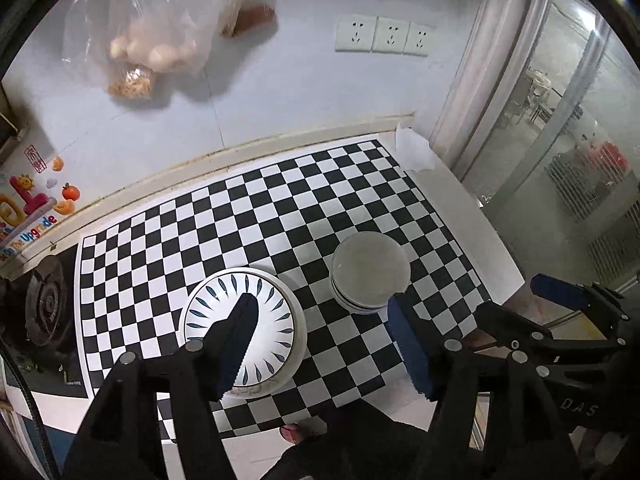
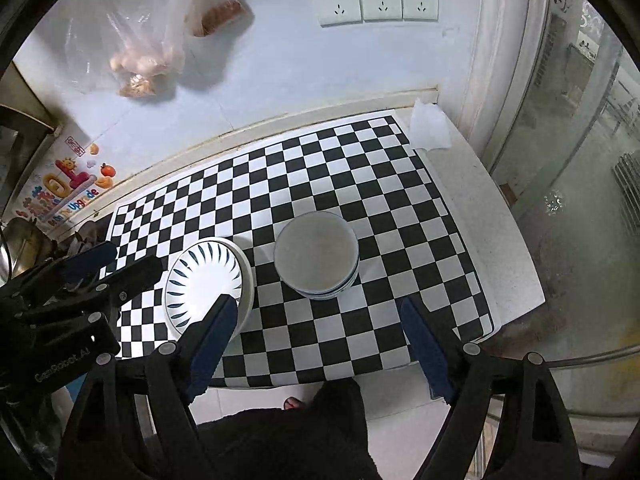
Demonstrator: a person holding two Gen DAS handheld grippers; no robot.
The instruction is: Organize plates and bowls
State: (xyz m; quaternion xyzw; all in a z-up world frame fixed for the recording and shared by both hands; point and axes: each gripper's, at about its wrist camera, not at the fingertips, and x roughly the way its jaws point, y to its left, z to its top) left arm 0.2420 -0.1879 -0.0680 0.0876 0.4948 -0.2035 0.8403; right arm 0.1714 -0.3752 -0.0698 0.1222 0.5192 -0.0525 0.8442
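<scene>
Both the left gripper [image 1: 320, 316] and right gripper [image 2: 320, 316] hover with jaws wide and empty, since plates [image 1: 224, 300] and bowls [image 1: 370, 268], seemingly nested, sit stacked near the table's [image 1: 472, 216] front edge.

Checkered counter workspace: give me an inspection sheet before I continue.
Surface: black-and-white checkered mat on a white counter.
Job's things: stack of white plates with blue leaf pattern on the left; stack of plain grey-white bowls beside it, apart.
Clutter: crumpled white paper at the mat's far corner.
Grippers: left gripper and right gripper open, empty, above the stacks.
Cables: black cord at the left edge.
Surroundings: three white wall sockets, clear plastic bags of food hanging, gas burner, glass door.
</scene>
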